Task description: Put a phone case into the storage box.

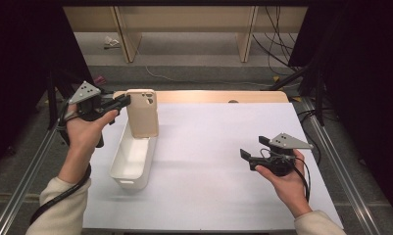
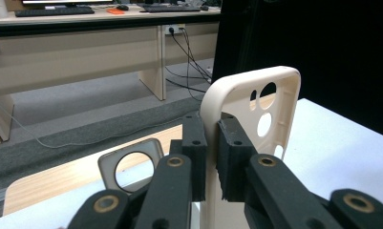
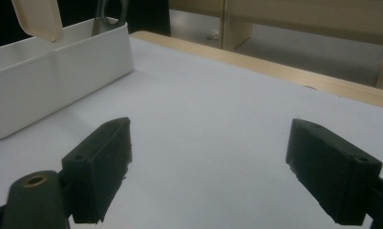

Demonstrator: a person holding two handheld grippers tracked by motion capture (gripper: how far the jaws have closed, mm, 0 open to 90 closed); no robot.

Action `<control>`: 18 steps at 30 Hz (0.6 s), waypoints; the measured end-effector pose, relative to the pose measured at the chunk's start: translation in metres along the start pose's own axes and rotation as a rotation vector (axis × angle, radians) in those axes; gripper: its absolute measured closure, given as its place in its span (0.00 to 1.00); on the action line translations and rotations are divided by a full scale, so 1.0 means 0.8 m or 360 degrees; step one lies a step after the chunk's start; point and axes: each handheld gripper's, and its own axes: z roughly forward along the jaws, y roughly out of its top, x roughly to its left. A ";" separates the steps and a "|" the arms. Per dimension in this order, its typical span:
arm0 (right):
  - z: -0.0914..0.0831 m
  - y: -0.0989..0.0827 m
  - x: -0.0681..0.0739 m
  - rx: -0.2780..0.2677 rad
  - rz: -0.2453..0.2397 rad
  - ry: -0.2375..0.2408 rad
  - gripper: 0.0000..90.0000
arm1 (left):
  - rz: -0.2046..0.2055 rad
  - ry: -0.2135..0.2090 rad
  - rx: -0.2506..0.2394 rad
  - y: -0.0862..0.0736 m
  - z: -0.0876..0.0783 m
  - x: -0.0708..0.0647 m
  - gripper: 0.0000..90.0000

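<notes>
Left to right: the left gripper (image 1: 120, 102), jaws clamped on the edge of a beige phone case (image 1: 142, 112), holds it upright above the far end of a white bin (image 1: 130, 161). The right gripper (image 1: 248, 155) hovers wide open, holding nothing, over the white table (image 1: 208, 161). Wooden desks (image 1: 184, 19) and cables (image 1: 277, 49) stand beyond on grey floor.

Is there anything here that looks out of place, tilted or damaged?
Nothing looks damaged or spilled. The left gripper holds a beige phone case upright by one side edge, above the far end of the white bin. The right gripper is open over the table.
</notes>
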 end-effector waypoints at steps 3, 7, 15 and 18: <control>0.000 0.000 0.000 0.0001 0.0002 0.0000 0.18 | -0.0003 0.0009 0.0003 -0.002 0.000 0.004 0.92; 0.000 0.000 0.000 -0.0001 -0.0001 0.0002 0.18 | 0.0009 0.0023 0.0005 -0.003 0.001 0.007 0.92; 0.000 0.000 0.000 0.0000 0.0000 0.0002 0.18 | 0.0019 0.0046 0.0001 -0.005 0.003 0.013 0.92; 0.000 0.000 0.000 0.0000 -0.0001 0.0003 0.18 | 0.0022 0.0056 -0.0002 -0.005 0.003 0.014 0.92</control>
